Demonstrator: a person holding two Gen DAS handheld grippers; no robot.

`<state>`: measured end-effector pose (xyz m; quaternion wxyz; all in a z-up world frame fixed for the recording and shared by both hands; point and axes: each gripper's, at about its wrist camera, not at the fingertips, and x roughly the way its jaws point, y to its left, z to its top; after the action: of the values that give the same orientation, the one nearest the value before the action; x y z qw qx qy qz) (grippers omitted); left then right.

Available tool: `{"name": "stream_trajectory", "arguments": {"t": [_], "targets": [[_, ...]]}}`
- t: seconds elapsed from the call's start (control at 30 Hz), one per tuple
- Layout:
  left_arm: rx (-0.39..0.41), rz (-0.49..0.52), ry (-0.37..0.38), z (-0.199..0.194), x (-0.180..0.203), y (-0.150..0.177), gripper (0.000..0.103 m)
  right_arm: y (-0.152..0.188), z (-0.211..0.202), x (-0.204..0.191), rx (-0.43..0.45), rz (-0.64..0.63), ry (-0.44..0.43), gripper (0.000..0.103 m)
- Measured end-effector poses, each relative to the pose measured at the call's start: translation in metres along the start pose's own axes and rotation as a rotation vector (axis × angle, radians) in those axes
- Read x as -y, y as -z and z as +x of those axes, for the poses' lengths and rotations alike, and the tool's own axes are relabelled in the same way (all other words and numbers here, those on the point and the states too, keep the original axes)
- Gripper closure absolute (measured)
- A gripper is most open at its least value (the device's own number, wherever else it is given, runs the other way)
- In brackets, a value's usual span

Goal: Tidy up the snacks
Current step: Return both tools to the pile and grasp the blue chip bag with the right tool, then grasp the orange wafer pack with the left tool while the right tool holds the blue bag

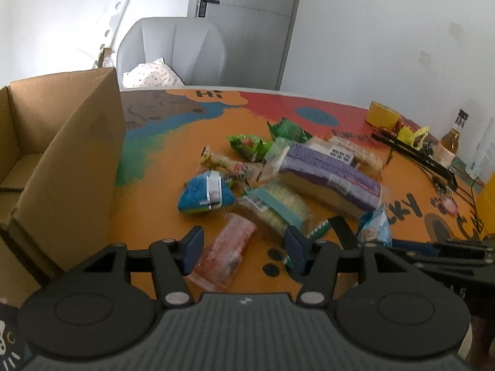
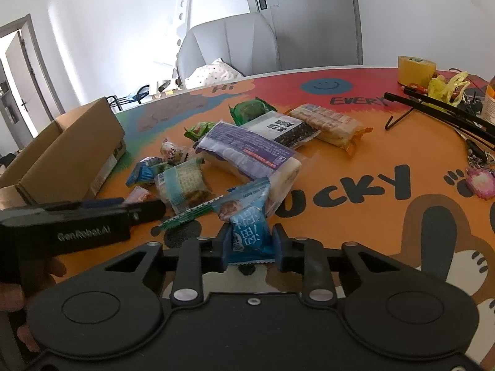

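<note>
Right gripper (image 2: pixel 251 244) is clamped on a small blue snack packet (image 2: pixel 252 235), both pads pressing its sides, with the packet standing upright between them just above the orange table (image 2: pixel 355 222). Directly ahead of this gripper lies the snack pile: a purple-wrapped bread pack (image 2: pixel 247 151), a teal-banded packet (image 2: pixel 182 185) to its left, and a long cracker pack (image 2: pixel 328 123) further ahead to the right. Left gripper (image 1: pixel 244 247) stands partly open, jaws apart and pressing nothing; a pink translucent packet (image 1: pixel 225 253) lies on the table between and below its fingers, apparently untouched, though the blur makes contact hard to judge. Ahead of the left gripper sits a blue pouch (image 1: pixel 204 196). Cardboard box (image 1: pixel 62 160) stands open to the left gripper's left, near the pile.
</note>
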<state>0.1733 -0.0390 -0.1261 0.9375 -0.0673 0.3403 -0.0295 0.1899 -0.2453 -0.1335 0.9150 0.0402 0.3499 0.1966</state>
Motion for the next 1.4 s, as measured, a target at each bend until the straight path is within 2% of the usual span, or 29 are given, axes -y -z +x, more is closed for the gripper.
{"name": "stream_trajectory", "arguments": {"t": [0.3,0.37,0.43,0.47,0.53,0.6,0.67,0.73,0.97,1.0,1.03,1.07,1.17,1.27,1.3,1.33,1.4], "targets": [[-0.016,0.033,-0.003,-0.007,0.005,0.012,0.045,0.006,-0.011,0.002,-0.003,0.004,0.004,0.080],[-0.014,0.042,-0.020,-0.009,0.006,0.014,0.050,0.007,-0.013,0.003,-0.005,0.011,0.006,0.080],[-0.014,0.054,-0.030,-0.010,0.008,0.015,0.064,0.009,-0.015,0.003,-0.008,0.014,0.001,0.080],[-0.016,0.051,-0.030,-0.011,0.008,0.015,0.068,0.010,-0.015,0.003,-0.011,0.017,0.001,0.079],[-0.019,0.037,-0.018,-0.012,0.006,0.014,0.073,0.010,-0.015,0.002,-0.011,0.020,-0.002,0.072],[-0.019,0.034,-0.017,-0.014,0.006,0.014,0.075,0.009,-0.014,0.000,-0.008,0.015,0.001,0.071],[-0.018,0.034,-0.016,-0.016,0.007,0.014,0.076,0.008,-0.013,-0.002,-0.006,0.006,0.002,0.066],[-0.019,0.028,-0.011,-0.019,0.006,0.014,0.077,0.006,-0.011,-0.003,0.001,0.004,0.015,0.053],[-0.016,0.015,-0.008,-0.025,0.003,0.011,0.077,0.005,-0.002,0.000,0.006,0.019,0.024,0.053],[-0.022,0.017,0.000,-0.026,0.003,0.011,0.077,0.004,-0.002,-0.001,0.006,0.013,0.028,0.055],[-0.030,0.017,0.010,-0.028,0.002,0.012,0.077,0.004,-0.002,-0.001,0.005,0.008,0.030,0.064],[-0.042,0.014,0.024,-0.028,0.002,0.012,0.076,0.004,-0.001,-0.001,0.005,0.006,0.030,0.068],[-0.062,0.010,0.027,-0.029,0.003,0.015,0.073,0.004,-0.002,0.001,0.005,0.011,0.024,0.072],[-0.057,0.027,0.008,-0.028,0.005,0.016,0.063,0.004,-0.004,0.002,0.004,0.017,0.016,0.073],[-0.057,0.026,-0.002,-0.026,0.006,0.015,0.053,0.003,-0.005,0.002,0.007,0.016,0.017,0.073],[-0.053,0.025,-0.008,-0.026,0.006,0.015,0.049,0.003,-0.006,0.002,0.010,0.014,0.018,0.073],[-0.041,0.019,-0.009,-0.024,0.007,0.013,0.048,0.002,-0.009,0.003,0.014,0.015,0.021,0.073]]}}
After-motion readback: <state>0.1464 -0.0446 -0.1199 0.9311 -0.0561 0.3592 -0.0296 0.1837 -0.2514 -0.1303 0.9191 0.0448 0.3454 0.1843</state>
